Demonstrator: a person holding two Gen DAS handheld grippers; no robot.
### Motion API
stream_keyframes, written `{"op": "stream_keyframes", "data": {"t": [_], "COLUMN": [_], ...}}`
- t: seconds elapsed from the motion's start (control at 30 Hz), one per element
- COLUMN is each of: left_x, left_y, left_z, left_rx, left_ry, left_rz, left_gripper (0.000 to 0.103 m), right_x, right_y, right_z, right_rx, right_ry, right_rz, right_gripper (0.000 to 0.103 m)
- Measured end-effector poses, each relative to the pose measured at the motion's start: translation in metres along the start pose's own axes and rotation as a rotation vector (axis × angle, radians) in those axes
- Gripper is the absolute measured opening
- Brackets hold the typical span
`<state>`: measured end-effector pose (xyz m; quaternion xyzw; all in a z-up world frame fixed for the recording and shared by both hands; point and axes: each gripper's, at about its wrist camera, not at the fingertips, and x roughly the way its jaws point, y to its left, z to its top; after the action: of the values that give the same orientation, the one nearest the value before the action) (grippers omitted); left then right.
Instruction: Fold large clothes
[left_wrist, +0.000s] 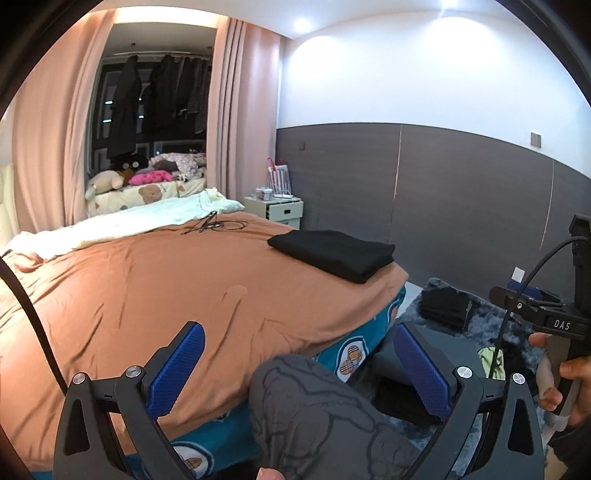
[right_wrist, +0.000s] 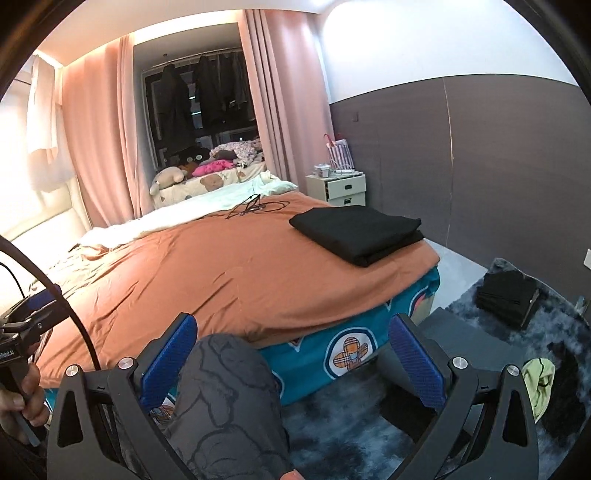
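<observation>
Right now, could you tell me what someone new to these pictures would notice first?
Most striking is the wide orange bedspread covering the bed, with a neatly folded black garment lying near its far right corner. In front, the left gripper and right gripper are both open and empty, with the person's grey patterned knee between the fingers.

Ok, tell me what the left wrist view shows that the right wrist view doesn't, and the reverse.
Only the left wrist view shows the right tool, at its right edge in the person's hand. Only the right wrist view shows the white garment hanging at far left, and the left tool. Both show the folded black garment on the orange bedspread, the nightstand, the black stack on the rug, and open tools holding nothing.
</observation>
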<state>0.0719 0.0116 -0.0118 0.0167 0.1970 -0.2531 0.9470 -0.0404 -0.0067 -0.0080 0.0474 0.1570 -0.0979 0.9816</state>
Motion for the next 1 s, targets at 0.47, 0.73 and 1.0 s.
{"op": "stream_keyframes", "data": {"t": [0.47, 0.73, 1.0], "left_x": [-0.028, -0.033, -0.033], "left_y": [-0.005, -0.004, 0.001], "left_z": [-0.007, -0.012, -0.012], "left_rx": [-0.015, -0.025, -0.052], "left_ry": [-0.056, -0.068, -0.07], "left_rz": [0.027, 0.032, 0.034], "left_gripper": [0.103, 0.103, 0.103], "right_x": [-0.01, -0.009, -0.014], "right_y": [0.012, 0.026, 0.033], "right_z": [-0.023, -0.025, -0.028], "right_rx": [-0.017, -0.02, -0.033], "right_ry": [-0.041, -0.03, -0.044], "right_rz": [0.013, 0.012, 0.009], "right_gripper": [0.103, 0.103, 0.103]}}
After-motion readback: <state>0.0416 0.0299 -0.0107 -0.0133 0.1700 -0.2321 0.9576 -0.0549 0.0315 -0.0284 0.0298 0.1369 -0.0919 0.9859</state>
